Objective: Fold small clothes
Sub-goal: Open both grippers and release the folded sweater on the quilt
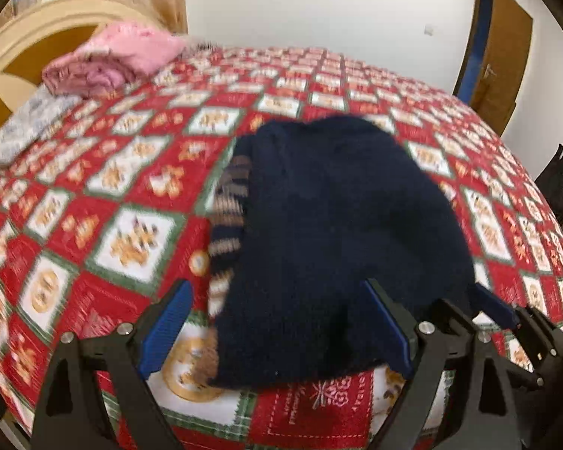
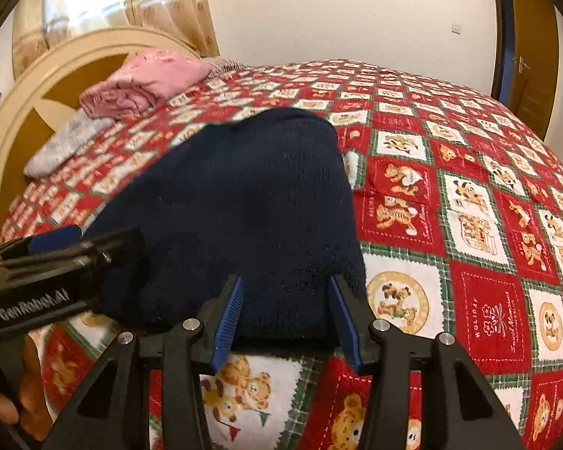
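Here, folded navy sweater [image 1: 341, 225] lies on bedspread [image 1: 94, 187]

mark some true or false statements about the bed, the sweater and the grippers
1. A navy sweater lies on the red quilt. True.
2. The left gripper is clamped shut on a pink cloth. False: it is open, with the sweater's near edge between its fingers.
3. Folded pink clothes sit near the headboard. True.
4. The sweater has a striped part along one side. True.
5. The right gripper points at the door. False: it points at the sweater's near edge.
6. The quilt is plain blue. False: it has red and white squares with bears.
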### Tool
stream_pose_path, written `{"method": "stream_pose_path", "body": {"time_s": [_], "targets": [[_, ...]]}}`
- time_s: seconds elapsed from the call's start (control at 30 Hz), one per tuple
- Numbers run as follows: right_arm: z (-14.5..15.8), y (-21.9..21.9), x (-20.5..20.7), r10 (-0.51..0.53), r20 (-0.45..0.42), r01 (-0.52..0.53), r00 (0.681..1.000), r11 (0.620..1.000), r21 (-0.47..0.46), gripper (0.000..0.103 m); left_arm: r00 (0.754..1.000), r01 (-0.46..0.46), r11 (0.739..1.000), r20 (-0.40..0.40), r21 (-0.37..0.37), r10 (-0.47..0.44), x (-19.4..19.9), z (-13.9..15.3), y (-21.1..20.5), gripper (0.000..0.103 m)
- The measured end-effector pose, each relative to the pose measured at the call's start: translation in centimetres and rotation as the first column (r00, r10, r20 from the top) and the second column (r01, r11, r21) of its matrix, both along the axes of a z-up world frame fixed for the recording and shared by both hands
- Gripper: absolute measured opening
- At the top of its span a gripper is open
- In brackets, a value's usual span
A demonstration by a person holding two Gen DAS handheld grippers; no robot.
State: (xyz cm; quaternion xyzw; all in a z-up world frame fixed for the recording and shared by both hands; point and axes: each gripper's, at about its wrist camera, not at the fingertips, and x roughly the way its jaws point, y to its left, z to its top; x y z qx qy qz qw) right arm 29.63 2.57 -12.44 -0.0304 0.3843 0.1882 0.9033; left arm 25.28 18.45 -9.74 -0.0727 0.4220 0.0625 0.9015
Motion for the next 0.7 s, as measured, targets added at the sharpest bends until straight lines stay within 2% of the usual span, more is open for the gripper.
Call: {"method": "stream_pose_path", "body": {"time_s": [0.13, 0.27, 0.37, 0.53, 0.7], "targets": [[-1.2, 1.3, -0.4, 0.006, 0.034, -0.002, 0.999, 0.993, -0.12, 0.049, 0.997, -0.015, 1.0, -0.079, -0.017, 0.014, 0.2, -2.7, 0.2, 0.092], [-1.0, 1.7, -0.9, -0.009, 0.029, 0.013, 1.0, 0.987, -0.163, 0.049, 0.996, -0.033, 0.997, -0.082, -0.069, 0.027, -0.9, -2.7, 0.5, 0.093], [0.3, 0.6, -2.3, -0.046, -0.024, 0.043, 0.999, 0.994, -0.097, 0.049, 0.998, -0.022, 0.999, -0.061, -0.033, 0.02, -2.4, -1.8, 0.1, 0.092], [2.0, -1.2, -7.2, -0.058, -0.04, 0.059, 0.998, 0.998, 0.009, 0.05, 1.0, 0.005, 0.999, 0.009, 0.036, -0.005, -6.3, 0.2, -1.1, 0.093], [2.9, -4.4, -11.9, -0.129, -0.088, 0.14, 0.988, 0.982, 0.128, 0.051, 0.997, -0.005, 0.996, 0.077, 0.09, -0.002, -11.1, 2.2, -1.9, 0.093]]}}
